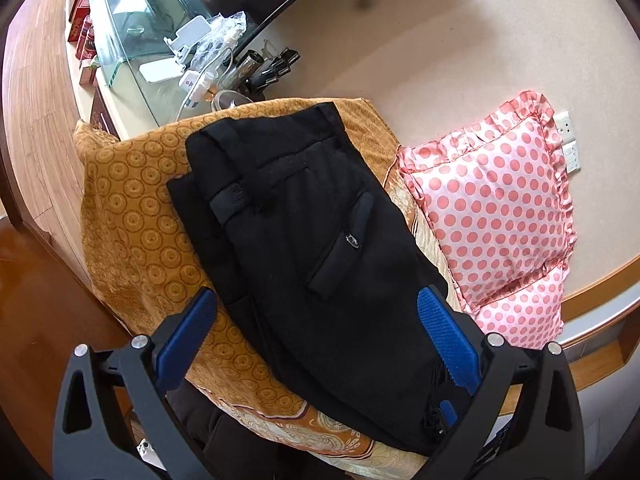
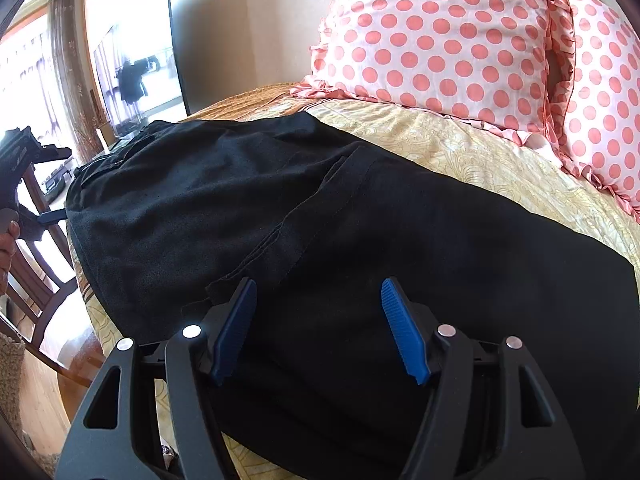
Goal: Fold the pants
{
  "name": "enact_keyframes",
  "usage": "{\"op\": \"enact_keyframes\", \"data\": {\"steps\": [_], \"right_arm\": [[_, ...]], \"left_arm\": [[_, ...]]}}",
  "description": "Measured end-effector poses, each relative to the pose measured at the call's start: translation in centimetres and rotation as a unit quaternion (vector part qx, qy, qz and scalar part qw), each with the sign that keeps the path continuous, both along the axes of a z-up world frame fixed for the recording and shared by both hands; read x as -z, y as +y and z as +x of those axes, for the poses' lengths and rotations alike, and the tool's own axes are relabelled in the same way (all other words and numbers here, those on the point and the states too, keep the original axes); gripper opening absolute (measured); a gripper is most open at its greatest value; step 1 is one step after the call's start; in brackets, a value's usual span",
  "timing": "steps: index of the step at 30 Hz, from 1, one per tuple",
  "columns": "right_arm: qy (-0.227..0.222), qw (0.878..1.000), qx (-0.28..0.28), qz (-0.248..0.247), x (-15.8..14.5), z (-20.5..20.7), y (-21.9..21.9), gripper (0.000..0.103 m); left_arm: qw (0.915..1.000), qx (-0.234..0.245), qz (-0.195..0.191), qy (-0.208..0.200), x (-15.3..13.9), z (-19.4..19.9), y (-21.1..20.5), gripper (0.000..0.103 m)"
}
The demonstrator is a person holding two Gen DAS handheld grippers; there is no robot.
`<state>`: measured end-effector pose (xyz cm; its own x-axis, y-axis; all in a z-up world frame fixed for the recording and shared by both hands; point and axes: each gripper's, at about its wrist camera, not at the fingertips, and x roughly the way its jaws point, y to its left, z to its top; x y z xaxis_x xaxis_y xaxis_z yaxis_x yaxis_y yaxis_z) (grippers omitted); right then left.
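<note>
Black pants (image 1: 304, 232) lie folded on a bed with a gold patterned bedspread (image 1: 132, 216). The waistband points to the far end and a back pocket faces up. My left gripper (image 1: 316, 300) is open, its blue pads spread over the near part of the pants, holding nothing. In the right wrist view the pants (image 2: 360, 220) spread across the bed. My right gripper (image 2: 318, 286) is open just above the cloth near a folded edge, holding nothing. The left gripper (image 2: 44, 184) shows at the far left edge of that view.
Pink polka-dot pillows (image 1: 496, 208) (image 2: 440, 32) lie at the head of the bed beside the pants. A cluttered side table (image 1: 192, 60) with a glass shelf stands beyond the bed. A wooden chair (image 2: 36, 264) and a dark TV screen (image 2: 136, 60) stand to the left.
</note>
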<state>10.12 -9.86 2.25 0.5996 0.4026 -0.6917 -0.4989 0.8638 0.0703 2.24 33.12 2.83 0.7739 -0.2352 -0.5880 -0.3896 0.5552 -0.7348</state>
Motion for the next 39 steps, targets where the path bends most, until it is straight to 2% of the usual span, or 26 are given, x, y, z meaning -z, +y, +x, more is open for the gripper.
{"op": "enact_keyframes", "data": {"steps": [7, 13, 17, 19, 20, 21, 24, 28, 29, 32, 33, 37, 39], "right_arm": [[0.002, 1.000, 0.000, 0.005, 0.0, 0.0, -0.1, 0.067], [0.002, 1.000, 0.000, 0.007, 0.0, 0.0, 0.0, 0.067], [0.002, 1.000, -0.001, 0.008, 0.0, -0.1, -0.1, 0.067], [0.002, 1.000, -0.001, 0.008, 0.0, 0.0, -0.1, 0.067], [0.002, 1.000, -0.001, 0.009, 0.0, -0.1, -0.1, 0.067], [0.002, 1.000, -0.002, 0.009, 0.0, -0.1, -0.1, 0.067], [0.002, 1.000, -0.003, 0.012, 0.0, -0.1, -0.1, 0.067], [0.001, 1.000, -0.004, 0.014, 0.0, -0.2, -0.1, 0.067], [0.000, 1.000, -0.005, 0.014, 0.0, -0.3, -0.2, 0.069], [-0.007, 1.000, -0.012, 0.023, -0.3, -0.9, -0.8, 0.092], [-0.009, 0.999, -0.018, 0.030, -0.4, -1.3, -1.2, 0.094], [-0.033, 0.997, -0.038, 0.053, -1.3, -3.2, -2.8, 0.094], [-0.037, 0.996, -0.043, 0.074, -1.7, -4.0, -4.1, 0.095]], "left_arm": [[0.9990, 0.000, -0.045, 0.007, 0.4, 0.4, 0.6, 0.100], [0.9919, 0.004, -0.127, -0.002, 1.4, 0.7, 0.9, 0.100], [0.9907, -0.013, -0.135, -0.013, 1.5, 0.8, 1.0, 0.097], [0.9926, -0.025, -0.118, -0.008, 1.4, 0.9, 0.9, 0.086], [0.9939, -0.031, -0.106, -0.003, 1.4, 1.0, 0.9, 0.075], [0.9950, -0.035, -0.093, 0.002, 1.4, 1.0, 0.8, 0.068], [0.9954, -0.047, -0.083, 0.001, 1.5, 0.9, 0.9, 0.059], [0.9935, -0.067, -0.092, -0.007, 1.9, 0.6, 1.4, 0.055], [0.9930, -0.074, -0.092, -0.007, 2.0, 0.6, 1.5, 0.051], [0.9932, -0.093, -0.070, 0.002, 2.1, 0.6, 1.6, 0.022], [0.9936, -0.094, -0.063, 0.002, 2.0, 0.7, 1.6, 0.017], [0.9961, -0.088, -0.006, -0.005, 0.1, 1.1, 0.6, 0.013], [0.9963, -0.078, 0.026, -0.023, -1.6, 1.3, -0.3, 0.012]]}}
